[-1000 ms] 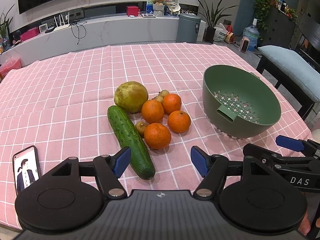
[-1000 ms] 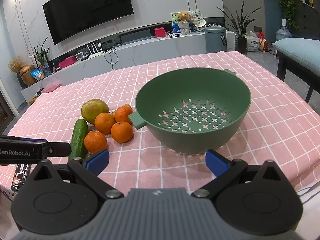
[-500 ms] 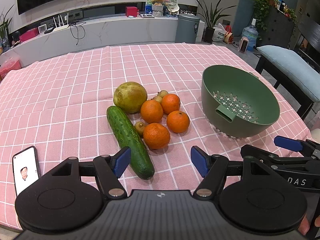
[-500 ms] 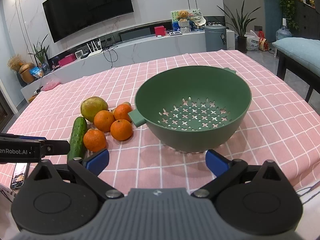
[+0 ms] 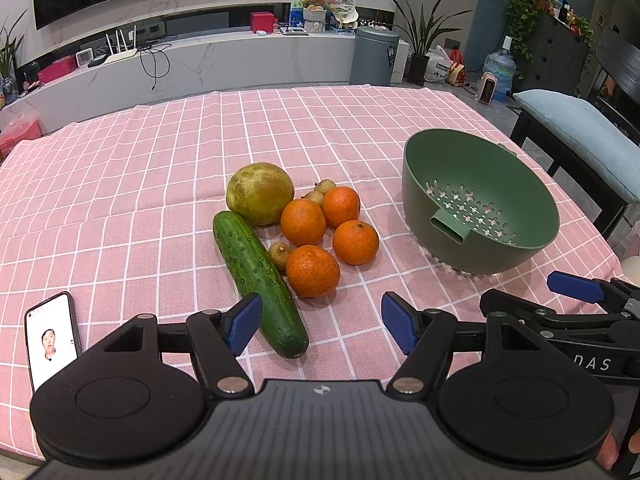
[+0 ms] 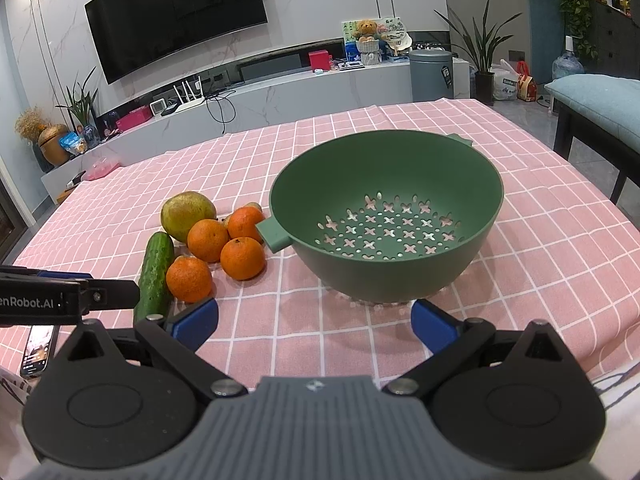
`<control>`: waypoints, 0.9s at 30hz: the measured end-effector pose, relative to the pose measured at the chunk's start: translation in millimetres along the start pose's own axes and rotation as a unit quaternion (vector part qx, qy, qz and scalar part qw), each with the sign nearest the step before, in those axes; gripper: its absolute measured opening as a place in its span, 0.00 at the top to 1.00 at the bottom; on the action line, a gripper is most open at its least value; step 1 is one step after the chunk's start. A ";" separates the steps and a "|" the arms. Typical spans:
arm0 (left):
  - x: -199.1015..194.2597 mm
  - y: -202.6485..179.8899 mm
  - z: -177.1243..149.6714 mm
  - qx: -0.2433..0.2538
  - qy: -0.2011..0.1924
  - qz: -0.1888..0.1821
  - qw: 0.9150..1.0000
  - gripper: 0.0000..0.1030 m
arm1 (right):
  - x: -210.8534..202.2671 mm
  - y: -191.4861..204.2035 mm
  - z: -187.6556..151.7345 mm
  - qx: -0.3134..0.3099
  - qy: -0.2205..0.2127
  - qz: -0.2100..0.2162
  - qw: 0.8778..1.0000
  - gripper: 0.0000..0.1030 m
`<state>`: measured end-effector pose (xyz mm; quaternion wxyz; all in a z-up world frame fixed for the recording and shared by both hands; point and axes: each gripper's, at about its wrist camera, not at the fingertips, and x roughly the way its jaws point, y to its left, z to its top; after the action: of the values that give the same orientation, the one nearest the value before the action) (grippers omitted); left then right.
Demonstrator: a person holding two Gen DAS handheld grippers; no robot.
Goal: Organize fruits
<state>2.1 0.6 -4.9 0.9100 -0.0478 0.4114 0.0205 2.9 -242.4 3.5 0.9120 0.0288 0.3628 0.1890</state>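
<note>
On the pink checked tablecloth lies a cluster of fruit: a yellow-green pomelo, several oranges, a few small brown fruits and a long cucumber. An empty green colander bowl stands to their right. My left gripper hovers open, short of the near end of the cucumber and the nearest orange, nothing between its blue pads. In front of the bowl my right gripper is open too and holds nothing.
A phone with a lit screen lies at the table's near left edge. A cushioned bench stands off the table's right side. A low TV console with clutter runs along the back wall.
</note>
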 end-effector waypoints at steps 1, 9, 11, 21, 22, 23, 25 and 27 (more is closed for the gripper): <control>0.0 0.1 0.1 0.000 0.000 0.000 1.000 0.22 | -0.1 0.0 0.0 0.000 0.000 0.000 1.000 0.04; 0.0 -0.3 0.0 0.000 0.000 0.000 1.000 0.22 | 0.2 -0.1 0.0 0.000 0.000 0.000 1.000 0.04; 0.1 -0.2 0.1 0.000 0.000 0.000 1.000 0.22 | 0.2 0.0 0.0 0.000 0.000 0.001 1.000 0.04; -1.0 -1.9 0.1 0.000 0.001 -0.001 1.000 0.22 | 0.3 0.2 0.0 -0.001 0.000 0.000 1.000 0.04; -2.0 -3.5 0.3 0.000 0.001 -0.002 1.000 0.22 | 0.0 0.3 -0.1 -0.001 0.000 0.000 1.000 0.04; -2.3 -4.2 0.4 0.001 0.002 -0.003 1.000 0.22 | 0.2 0.1 0.1 -0.001 0.000 0.000 1.000 0.04; -3.0 -4.6 1.4 0.001 0.005 -0.007 1.000 0.22 | 0.2 0.3 -0.2 -0.002 -0.001 0.000 1.000 0.04; -3.8 -5.8 3.8 0.002 0.006 -0.015 1.000 0.22 | 0.0 -0.1 0.4 0.000 -0.001 0.002 1.000 0.04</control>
<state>2.9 -4.8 0.9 0.9076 -0.0524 0.4166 0.0055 3.2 -242.4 3.8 0.9120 0.0298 0.3618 0.1911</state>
